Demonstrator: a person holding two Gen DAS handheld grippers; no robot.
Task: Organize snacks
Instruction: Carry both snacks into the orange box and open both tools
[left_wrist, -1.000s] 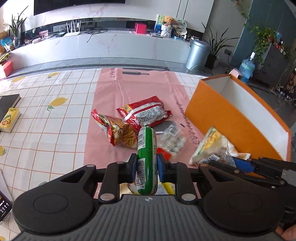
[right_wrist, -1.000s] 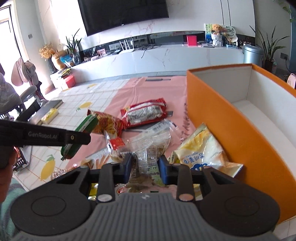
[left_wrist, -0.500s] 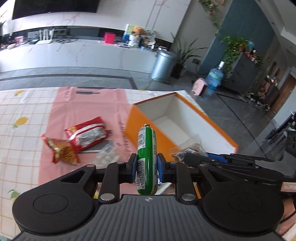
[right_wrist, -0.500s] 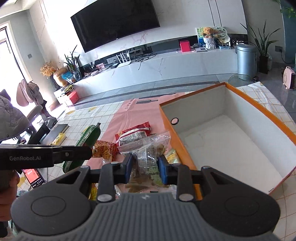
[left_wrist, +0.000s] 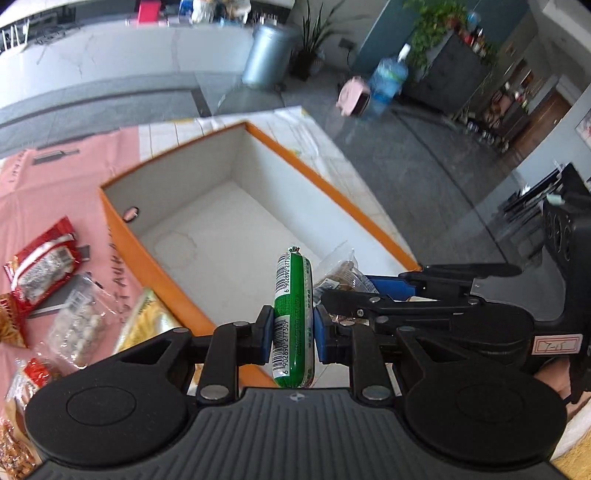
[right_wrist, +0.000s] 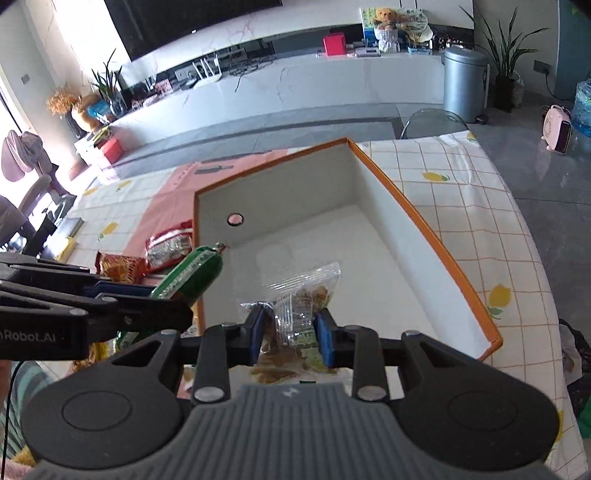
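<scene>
Left gripper (left_wrist: 290, 334) clamped on a green sausage stick (left_wrist: 293, 314), pads pressed to both sides, stick upright with its crimped tip up and its lower end cut off behind the gripper body. Right gripper (right_wrist: 290, 334) closed on a clear snack bag (right_wrist: 301, 295), crumpled between the blue pads, lower part of the bag hidden under the gripper. Both held over the near end of the orange box (left_wrist: 147, 254), white inside, bare floor showing. Left on the pink mat (left_wrist: 55, 173) beside the box: a red packet (left_wrist: 40, 266), a clear bag of white pieces (left_wrist: 75, 325), a yellow packet (left_wrist: 147, 325) touching the box wall, all partly cut off or blurred; print unreadable. Sliver of a hand (left_wrist: 554, 380) visible behind the right gripper's body.

Compared with a second ago: both grippers carried from above the mat and its pile across to over the box; grips unchanged; box interior now fully in view rather than only its outer wall.
</scene>
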